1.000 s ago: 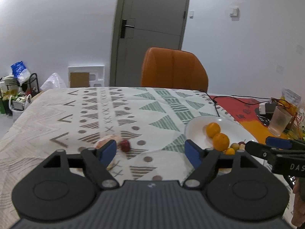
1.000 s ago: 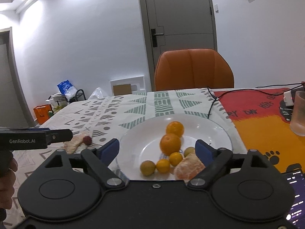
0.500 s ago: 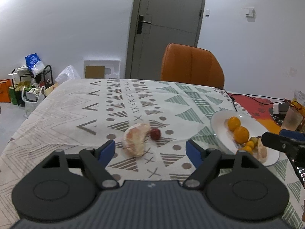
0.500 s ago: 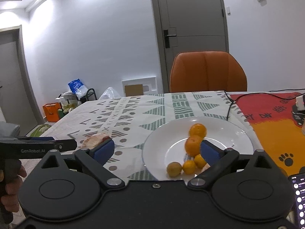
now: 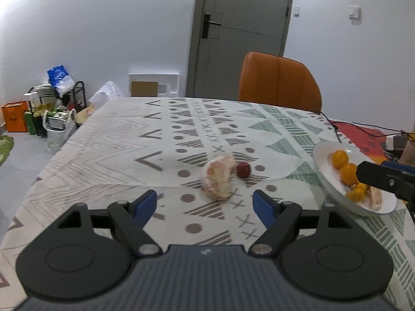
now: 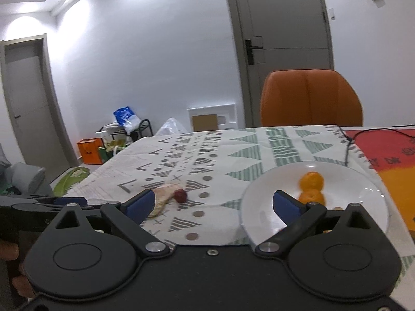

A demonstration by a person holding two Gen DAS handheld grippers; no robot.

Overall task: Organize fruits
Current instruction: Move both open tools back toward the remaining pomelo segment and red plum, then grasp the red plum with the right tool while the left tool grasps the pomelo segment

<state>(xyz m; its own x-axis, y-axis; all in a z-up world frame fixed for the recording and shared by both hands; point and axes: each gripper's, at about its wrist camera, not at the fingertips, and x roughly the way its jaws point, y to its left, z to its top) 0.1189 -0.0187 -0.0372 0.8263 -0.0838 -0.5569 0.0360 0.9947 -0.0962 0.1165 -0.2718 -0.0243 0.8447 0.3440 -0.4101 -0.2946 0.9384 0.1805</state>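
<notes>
Left tongs [image 5: 205, 204]: blue pads spread apart, nothing between them, poised over the patterned cloth of the bench [image 5: 124, 150]. Right tongs [image 6: 212, 204]: jaws have just been opening and stand wide, empty, near the bench's near edge.

Peeled citrus piece [image 5: 218, 177]: pale pink, lying on the cloth just beyond the left tongs, toward the middle of the bench. Small red fruit [image 5: 243, 169]: touching or just beside the peeled piece, on its right.

White plate [image 5: 324, 171]: toward the bench's right edge, well apart from the loose fruit. Holds two oranges [image 5: 340, 158], several smaller yellow-orange fruits [image 5: 355, 194] and another peeled piece [image 5: 374, 200].

Orange chair [image 5: 278, 81]: behind the far edge. Grey door [image 5: 241, 31]: in the white wall beyond.
</notes>
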